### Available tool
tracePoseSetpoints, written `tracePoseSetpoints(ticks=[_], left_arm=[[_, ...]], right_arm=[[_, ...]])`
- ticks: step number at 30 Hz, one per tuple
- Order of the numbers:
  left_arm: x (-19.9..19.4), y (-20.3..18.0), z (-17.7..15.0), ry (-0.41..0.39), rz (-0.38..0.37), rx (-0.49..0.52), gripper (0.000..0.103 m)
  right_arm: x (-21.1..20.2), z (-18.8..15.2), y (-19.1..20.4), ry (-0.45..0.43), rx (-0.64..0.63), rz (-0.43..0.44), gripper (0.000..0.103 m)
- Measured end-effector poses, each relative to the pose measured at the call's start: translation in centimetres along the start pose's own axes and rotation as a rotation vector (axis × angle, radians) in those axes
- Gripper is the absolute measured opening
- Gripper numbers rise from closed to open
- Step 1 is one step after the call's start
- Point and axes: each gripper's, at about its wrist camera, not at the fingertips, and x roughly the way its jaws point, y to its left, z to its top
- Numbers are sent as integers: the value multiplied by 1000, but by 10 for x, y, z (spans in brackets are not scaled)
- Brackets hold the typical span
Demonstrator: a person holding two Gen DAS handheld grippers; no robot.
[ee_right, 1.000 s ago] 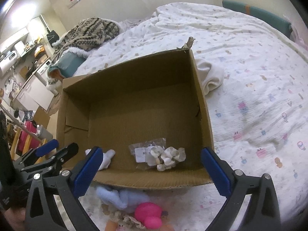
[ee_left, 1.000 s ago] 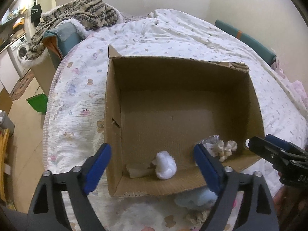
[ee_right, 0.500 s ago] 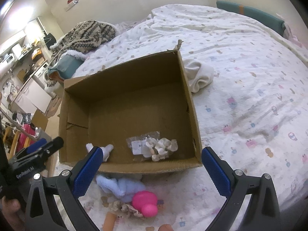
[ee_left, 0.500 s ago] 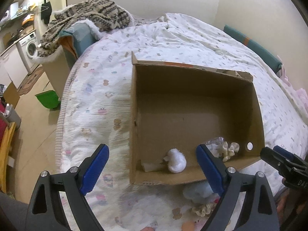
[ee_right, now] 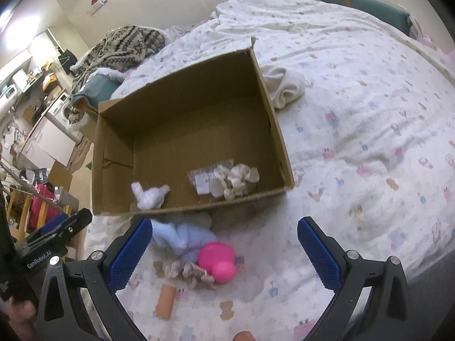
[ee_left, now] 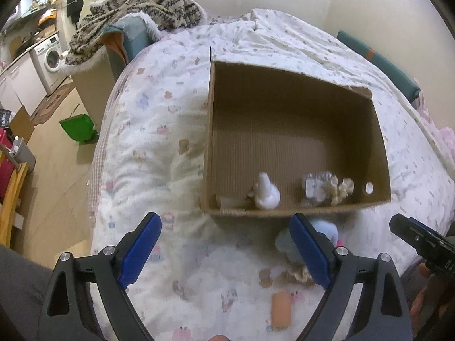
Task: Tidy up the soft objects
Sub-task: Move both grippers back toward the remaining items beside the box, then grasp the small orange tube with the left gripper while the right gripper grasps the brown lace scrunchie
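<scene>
Here, in the left wrist view, the left gripper (ee_left: 226, 248) is hanging with jaws spread wide and holding nothing, over the bed (ee_left: 148, 142) before the cardboard box (ee_left: 295, 153) holding a white toy (ee_left: 267, 191). In the right wrist view, the right gripper (ee_right: 224, 251) is gaping wide and holding nothing above a pink toy (ee_right: 217, 261) and blue plush (ee_right: 182, 237) lying just outside the box.

Box (ee_right: 273, 119) far half free; near wall blocks toys (ee_right: 199, 250) (outside).

A bed (ee_left: 159, 130) with a cartoon-print quilt fills the view. At ten o'clock sits a washing machine (ee_left: 52, 56), a green bin (ee_left: 78, 128) on the floor at nine, and a patterned knit blanket (ee_left: 136, 8) at eleven.
</scene>
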Motion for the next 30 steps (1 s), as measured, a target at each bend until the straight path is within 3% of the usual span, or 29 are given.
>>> tracePoseSetpoints(ticks=[7,14,18,19,21,24,25,27,30], left_arm=[[13,-1,-22,94,-7,-9,91],[53,-19,-54,322,-114,10,86],[66,-46,-72,391,-163,107,71],[68,-51,-74,401,-166,123,68],[74,-59,-82,434,-178,157,52],[80,-65,-90,456,-163,182,44],[80,-65,-90,450,-158,183,42],[79,-63,-90,441,-158,171,19],[78,-56,-86,449,-191,130,8]], right_arm=[[1,-15,-9,51,73,-3,103],[17,-16,-24,115,148,-30,103],[27,-18,-31,165,183,-8,103],[30,-19,-34,188,203,25,103],[38,-23,-36,249,242,103,103],[51,-33,-35,338,285,177,103],[54,-36,-33,360,294,198,103],[62,-42,-29,408,315,246,97],[73,-51,-25,453,341,272,92]])
